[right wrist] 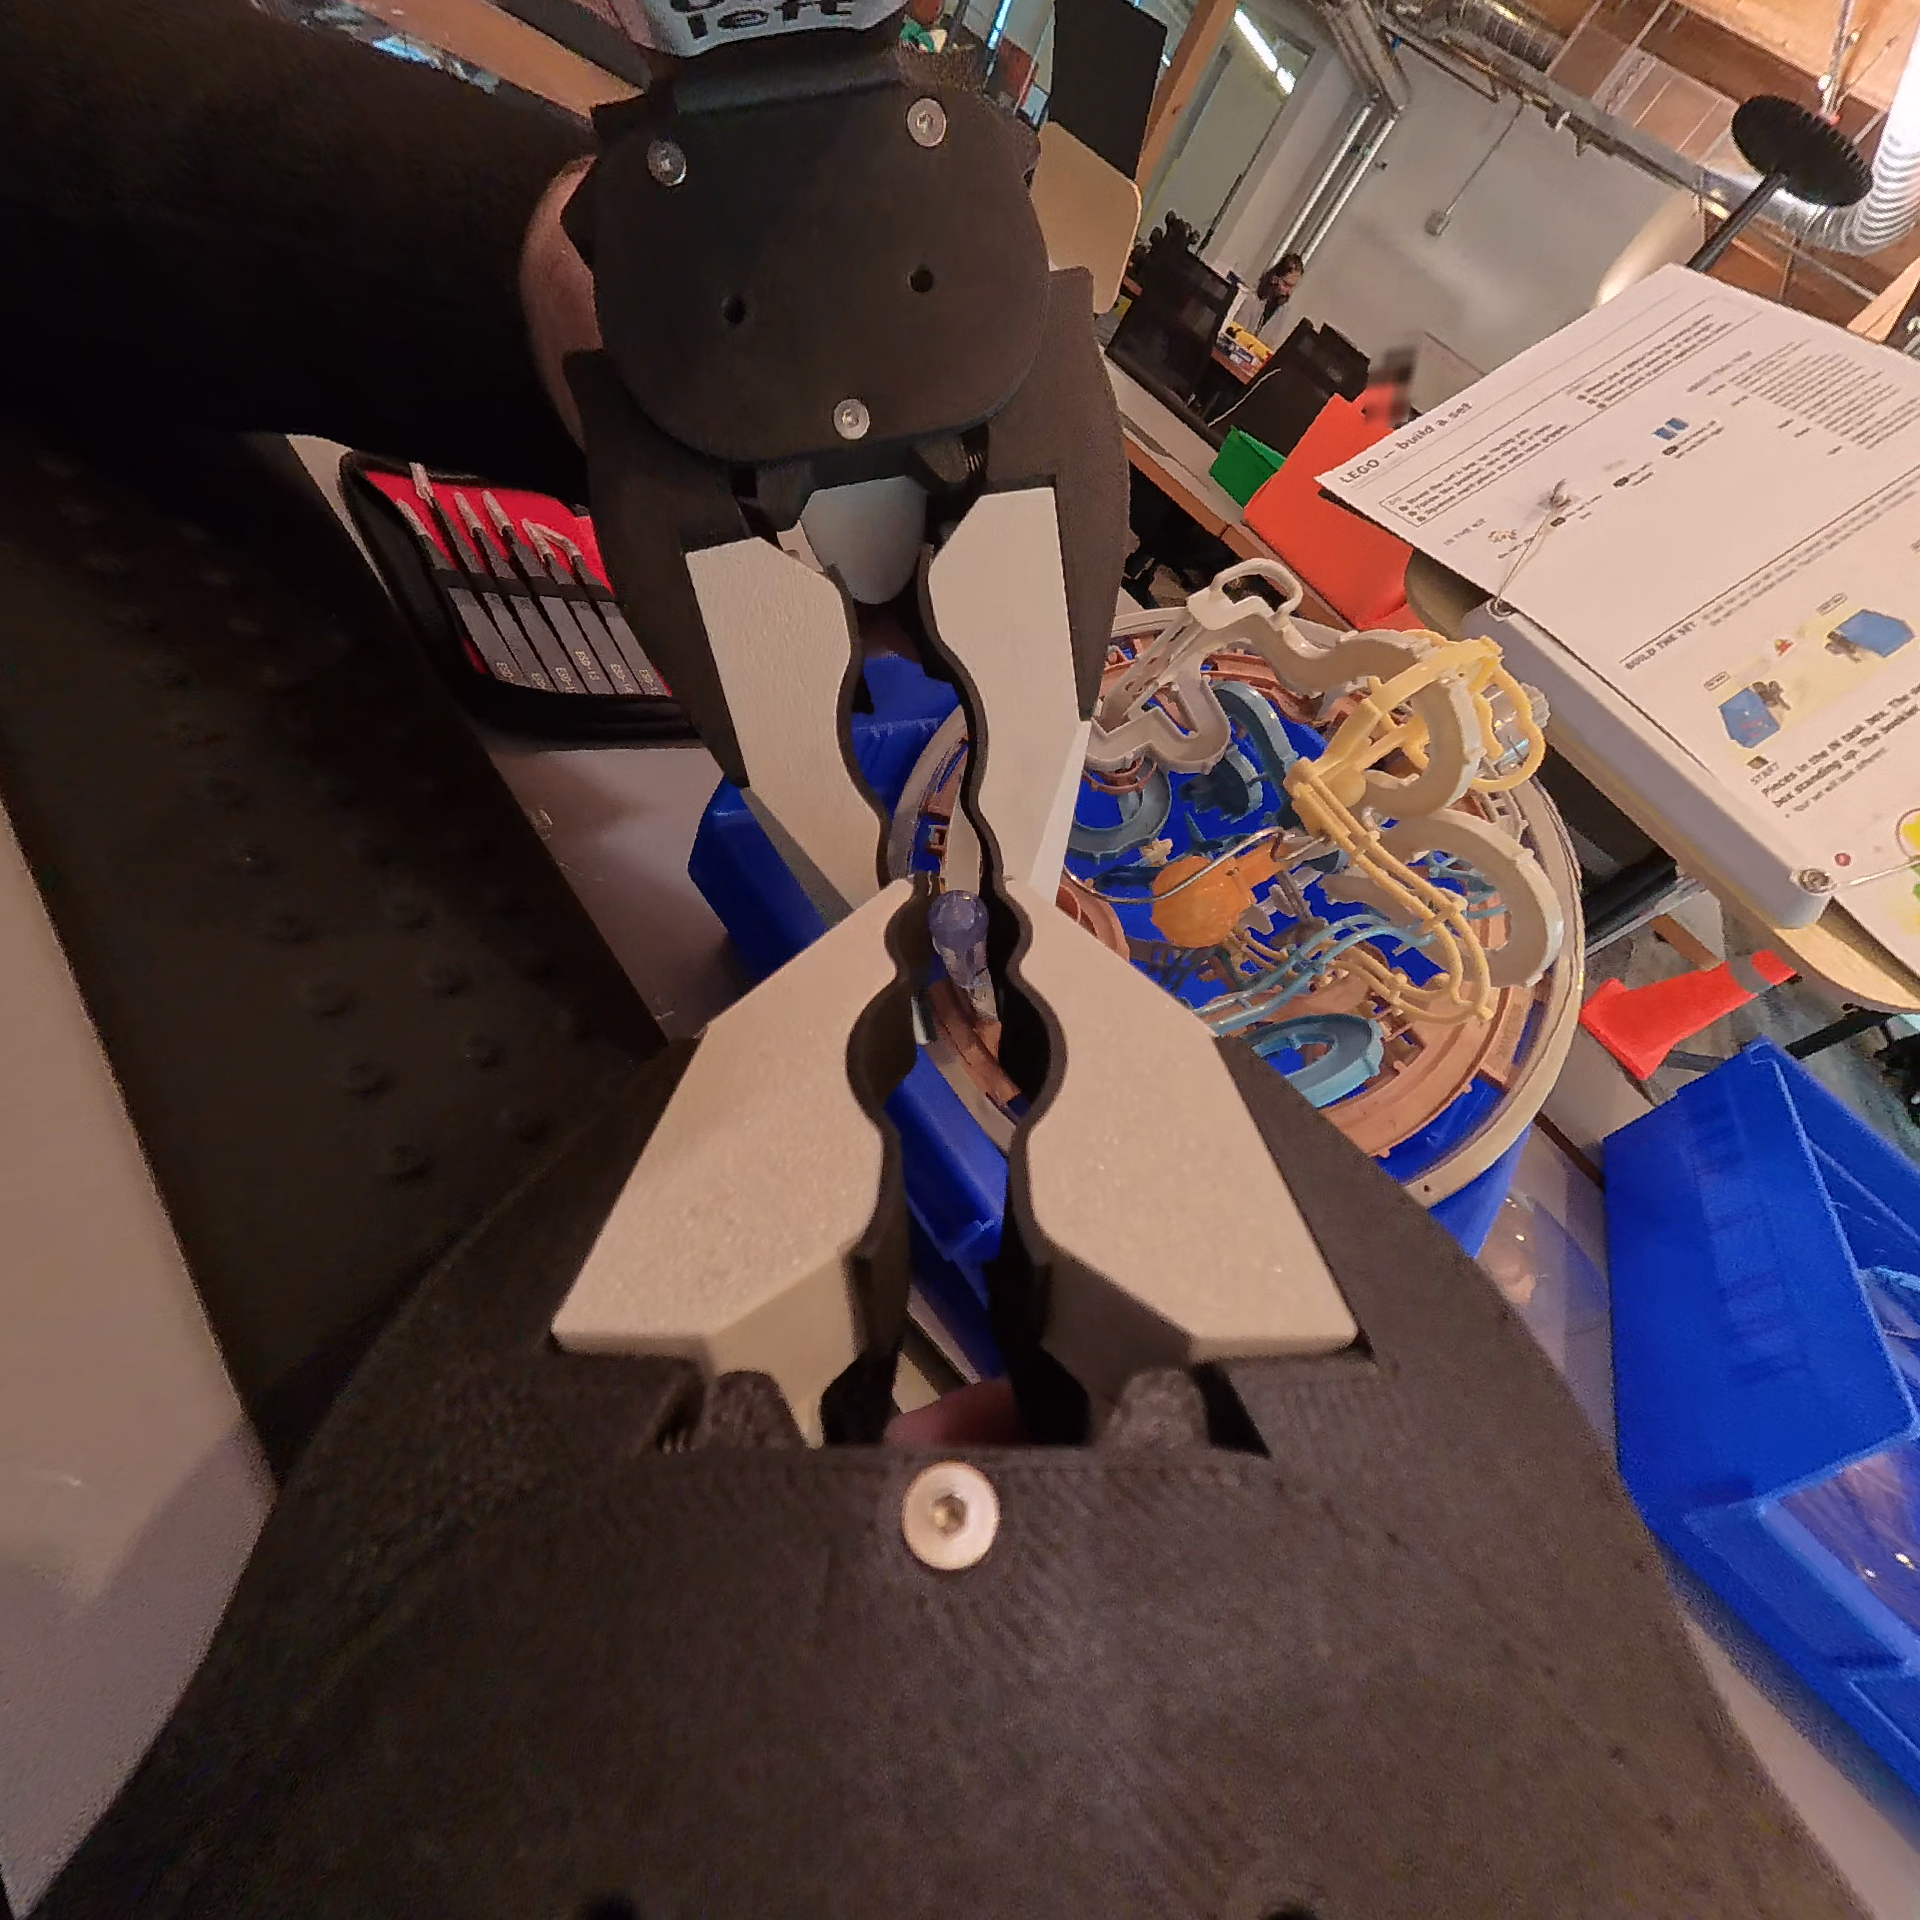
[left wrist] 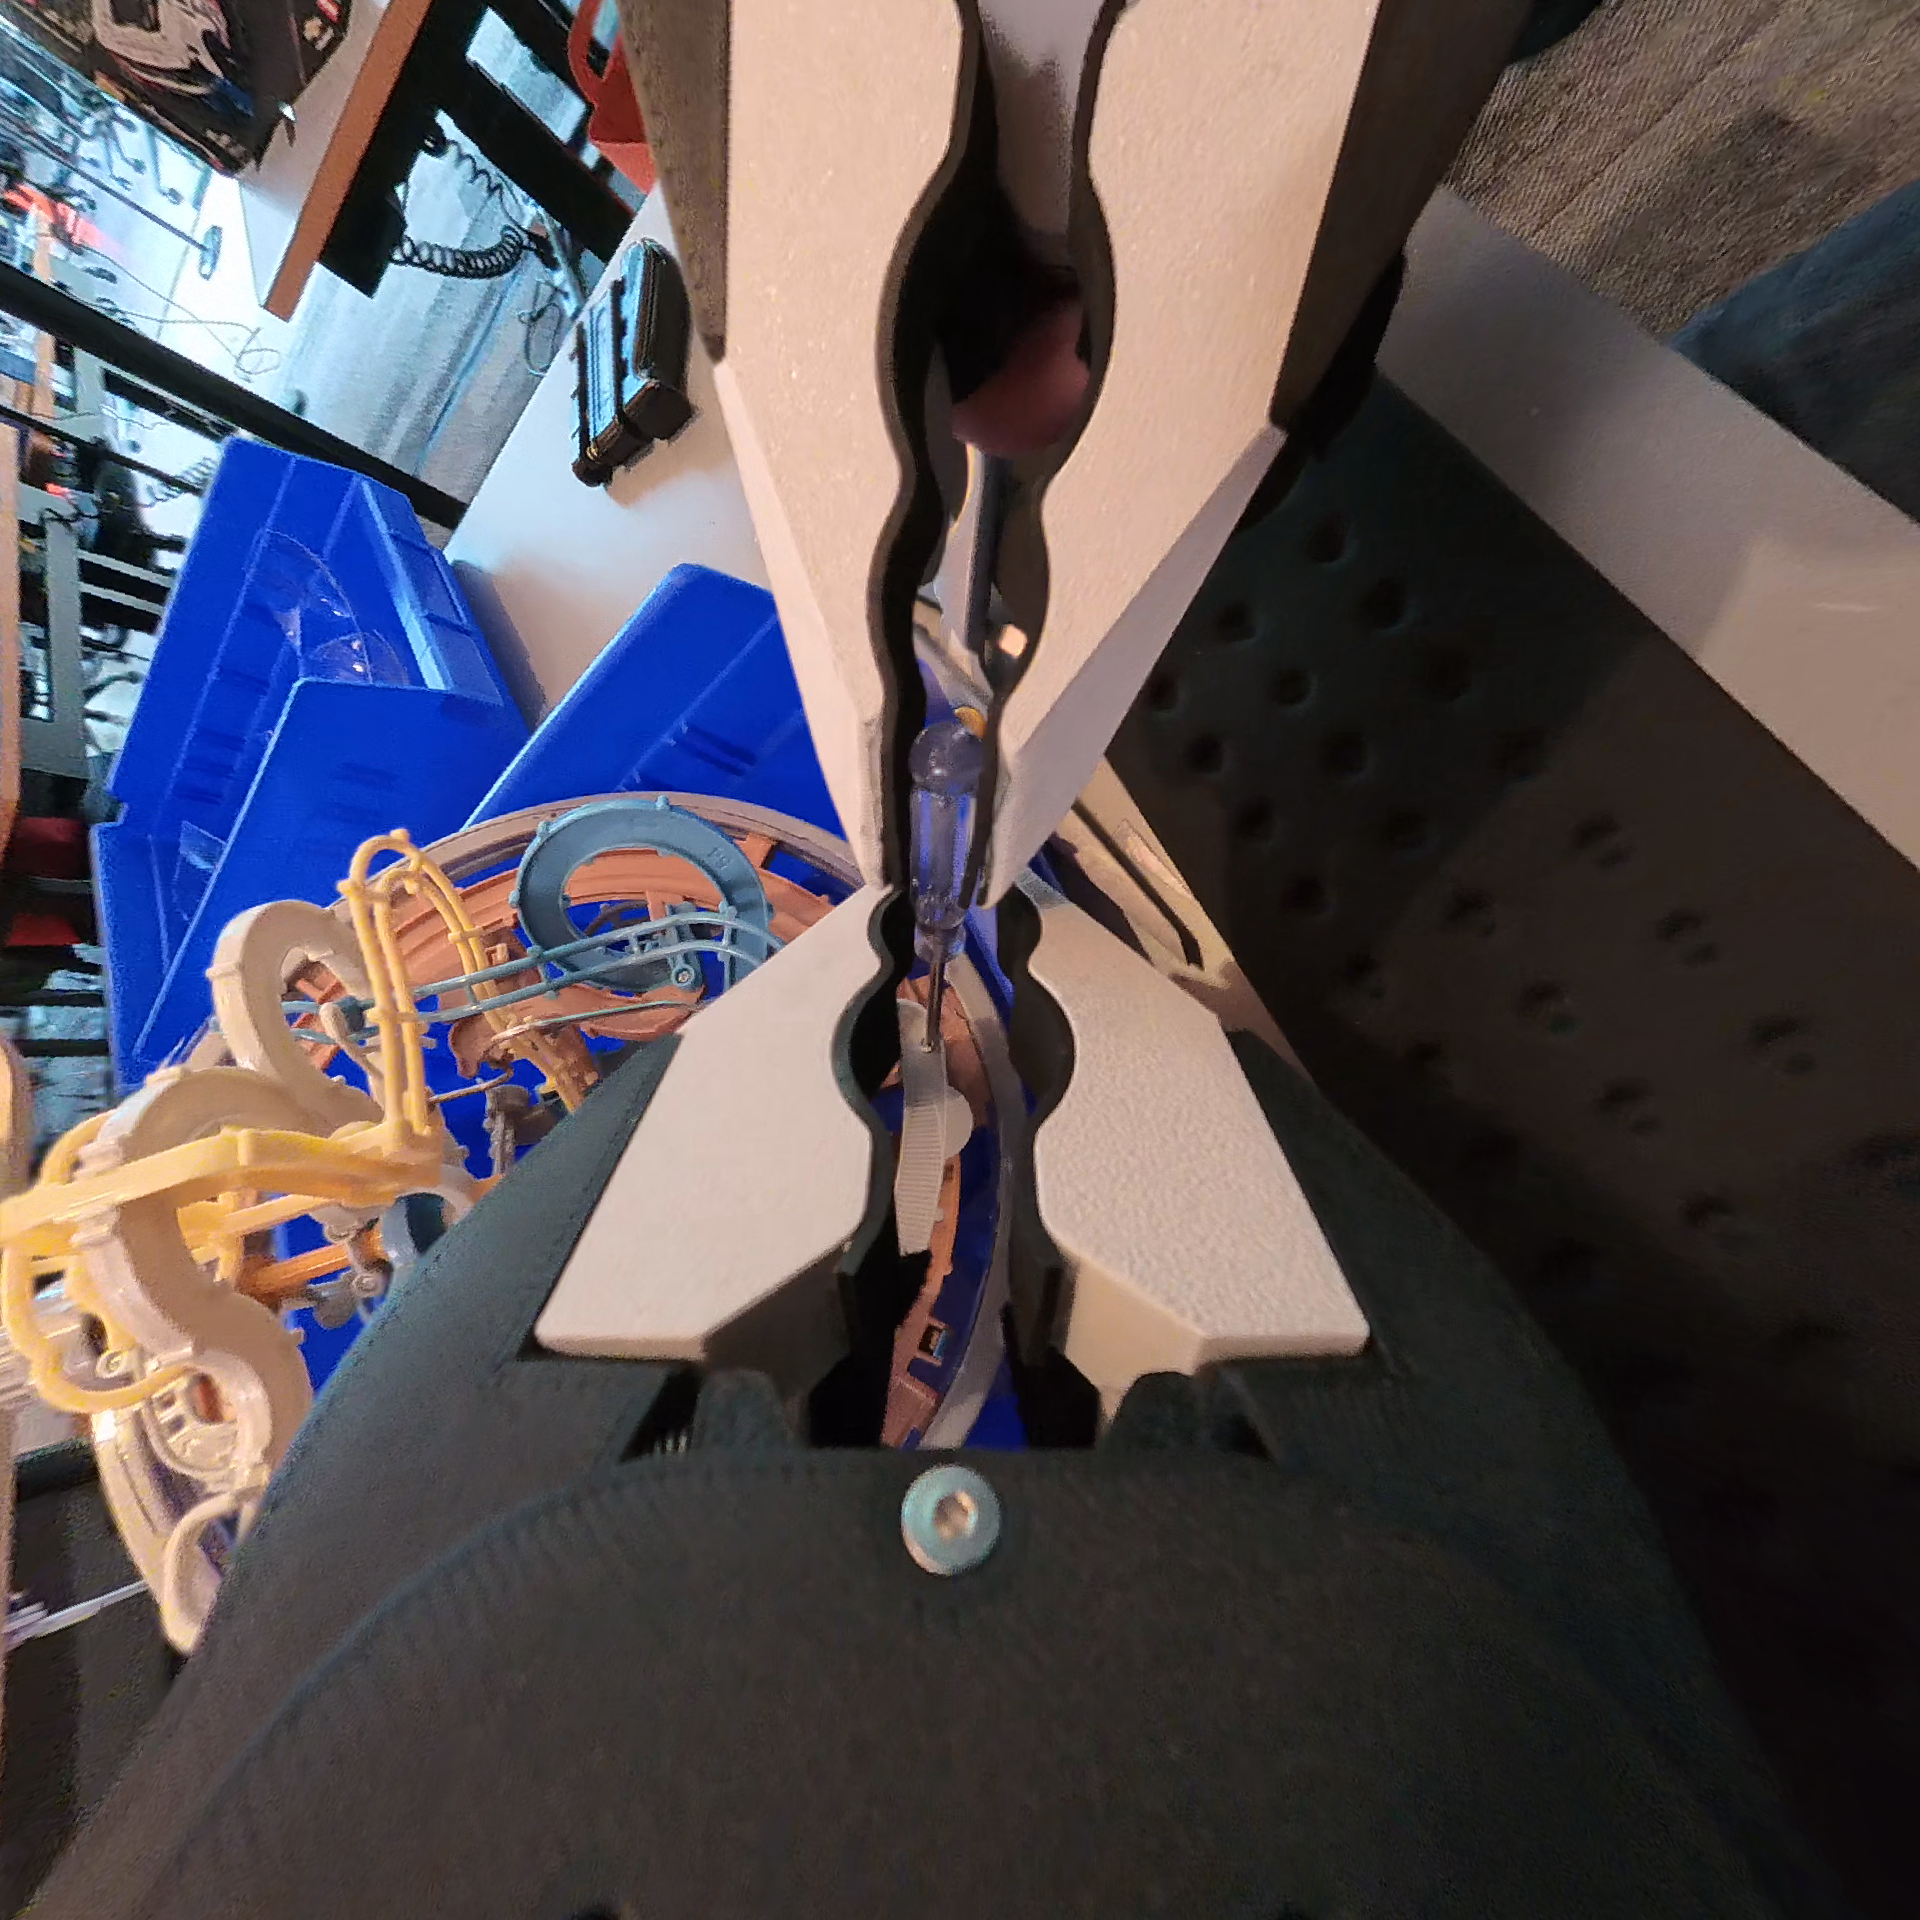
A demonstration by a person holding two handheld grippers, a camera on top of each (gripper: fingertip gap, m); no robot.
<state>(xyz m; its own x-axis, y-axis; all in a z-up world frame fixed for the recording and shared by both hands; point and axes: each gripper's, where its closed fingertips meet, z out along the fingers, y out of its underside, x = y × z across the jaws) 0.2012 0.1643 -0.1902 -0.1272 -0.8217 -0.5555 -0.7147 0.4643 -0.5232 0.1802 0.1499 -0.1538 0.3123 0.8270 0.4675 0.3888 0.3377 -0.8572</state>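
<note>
Right claw: I see it pinching a small translucent blue-handled screwdriver, frame centre.
Left claw: nearly pressed together; holding anything, I cannot tell.
Blocking: both claws hide the round multicoloured plastic marble-maze ball; blue plastic bins upper left.

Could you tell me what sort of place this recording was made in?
Probably a shared workshop or maker lab: blue parts bins on a work table, an open red-lined tool pouch, a printed instruction sheet, and more desks with exposed ducting behind.
</note>
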